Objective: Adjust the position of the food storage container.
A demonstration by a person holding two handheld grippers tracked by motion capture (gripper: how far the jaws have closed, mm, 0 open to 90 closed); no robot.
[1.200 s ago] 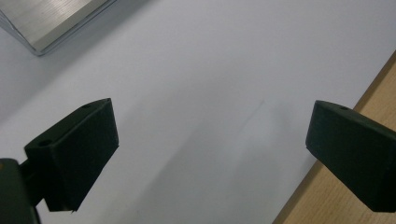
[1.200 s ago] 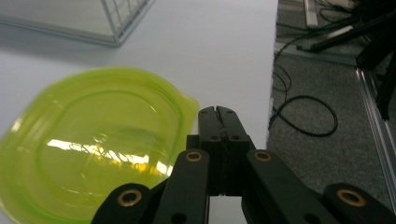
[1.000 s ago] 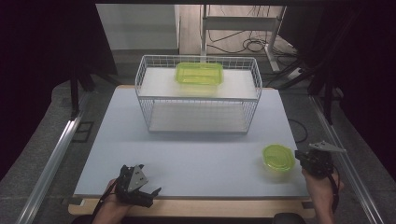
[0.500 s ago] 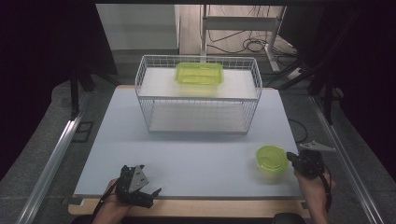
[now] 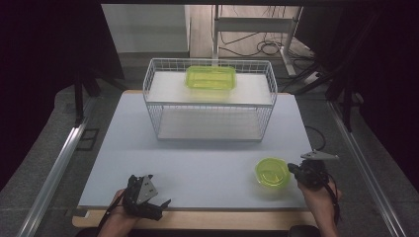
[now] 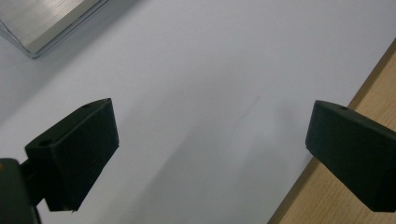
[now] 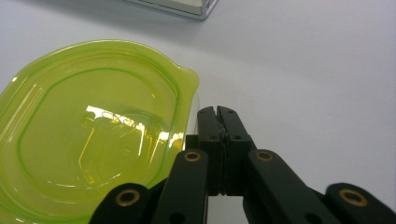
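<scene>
At the bench's near edge my left tool [image 5: 160, 204] sits with jaws spread wide on nothing, my right tool [image 7: 217, 113] pressed closed just beside the round green lid [image 7: 93, 135] — farther back, a rectangular green container [image 5: 210, 77] tops the wire rack [image 5: 153, 106].
</scene>
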